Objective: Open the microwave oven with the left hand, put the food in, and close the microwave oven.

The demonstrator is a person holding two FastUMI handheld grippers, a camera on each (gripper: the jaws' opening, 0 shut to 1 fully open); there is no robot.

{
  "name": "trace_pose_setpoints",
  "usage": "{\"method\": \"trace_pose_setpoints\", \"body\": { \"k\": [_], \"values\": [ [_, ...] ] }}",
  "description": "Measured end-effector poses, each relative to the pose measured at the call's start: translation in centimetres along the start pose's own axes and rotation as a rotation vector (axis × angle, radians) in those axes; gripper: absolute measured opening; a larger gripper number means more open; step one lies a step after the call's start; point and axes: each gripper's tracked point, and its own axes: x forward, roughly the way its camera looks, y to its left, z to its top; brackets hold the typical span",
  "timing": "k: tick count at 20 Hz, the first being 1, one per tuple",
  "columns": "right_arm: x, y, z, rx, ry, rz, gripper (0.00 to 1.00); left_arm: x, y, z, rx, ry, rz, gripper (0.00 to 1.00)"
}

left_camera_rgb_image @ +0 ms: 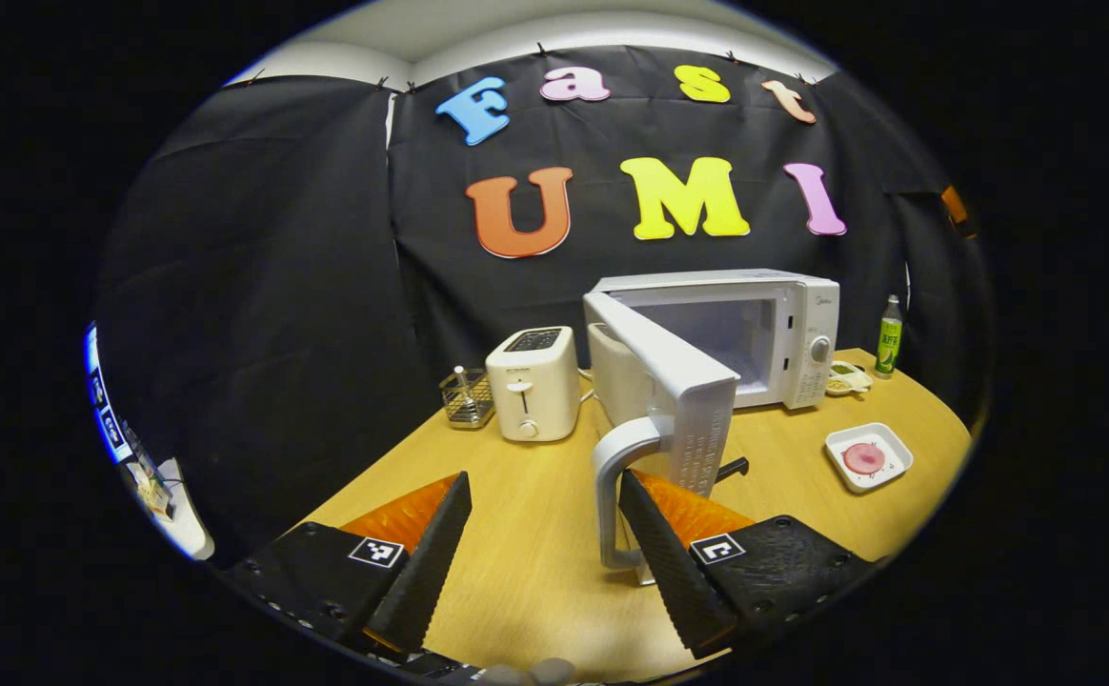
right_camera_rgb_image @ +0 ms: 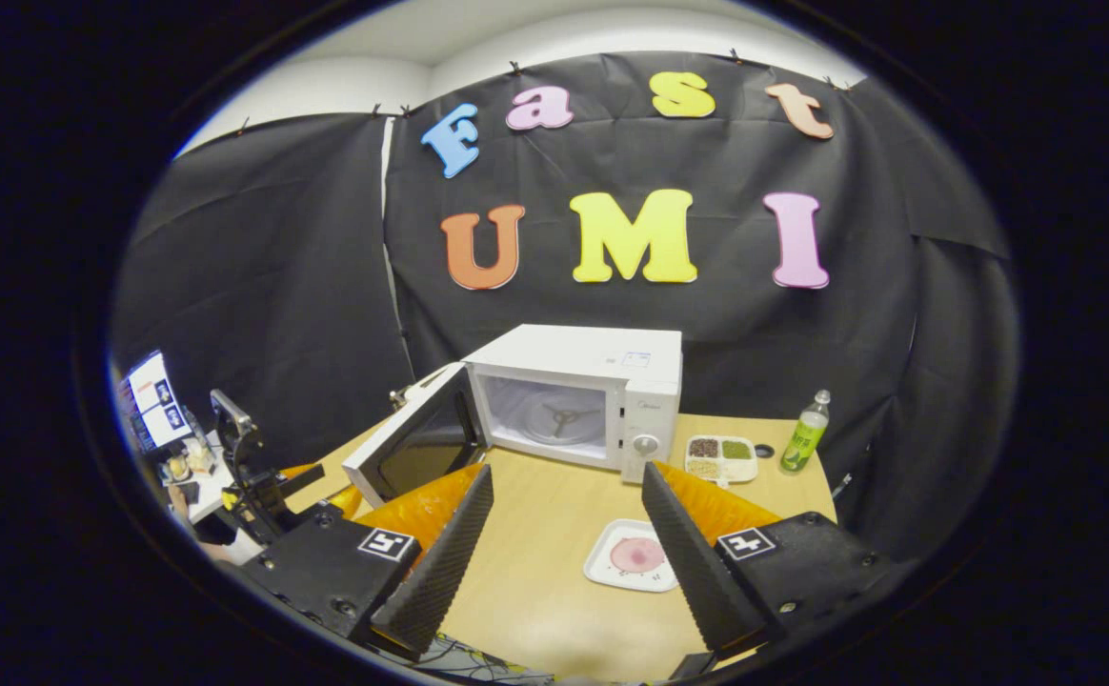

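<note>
Wooden table (left_camera_rgb_image: 535, 562) carries everything. Left gripper (left_camera_rgb_image: 545, 534) gapes wide, gripping nothing, the door handle (left_camera_rgb_image: 612, 495) just inside its right finger. Right gripper (right_camera_rgb_image: 564, 534) is equally wide and empty above the food plate (right_camera_rgb_image: 633, 555). Beyond, the microwave (right_camera_rgb_image: 593, 391) stands open; its small labels are unreadable.

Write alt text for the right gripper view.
A white microwave stands on a wooden table with its door swung open to the left. The right gripper hovers open in front of it, over a white plate of pink food.
</note>
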Motion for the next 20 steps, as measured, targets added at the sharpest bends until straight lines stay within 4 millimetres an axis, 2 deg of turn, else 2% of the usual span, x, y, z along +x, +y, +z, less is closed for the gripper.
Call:
{"method": "trace_pose_setpoints", "body": {
  "k": [3,5,8,10,12,13,17,20],
  "values": [
    [0.5,-0.9,-1.0,0.058,0.004,-0.003,1.0,-0.9,3.0,0.0,0.005,0.003,0.055,0.93],
    [0.9,-1.9,-2.1,0.083,0.029,-0.012,1.0,-1.5,3.5,0.3,0.019,-0.001,0.069,0.93],
    [1.8,-4.1,-3.5,0.069,0.06,-0.033,1.0,-2.5,3.3,0.5,0.028,0.001,0.075,0.93],
    [2.8,-6.4,-4.8,0.057,0.084,-0.071,1.0,-3.2,1.4,1.1,-0.012,0.001,0.046,0.93],
    [4.3,-8.4,-6.9,0.064,0.132,-0.085,0.99,-3.5,-0.6,2.1,-0.01,-0.009,0.029,0.93],
    [5.2,-9.3,-8.2,0.073,0.163,-0.095,0.93,-3.8,-1.3,2.7,-0.006,-0.02,0.02,0.93],
    [8.2,-12.0,-13.4,0.136,0.303,-0.087,0.82,-4.4,-5.4,6.0,0.006,-0.059,-0.042,0.93],
    [10.9,-13.8,-17.4,0.205,0.413,-0.077,0.71,-4.7,-8.0,9.3,0.015,-0.099,-0.08,0.93]
  ]
}}
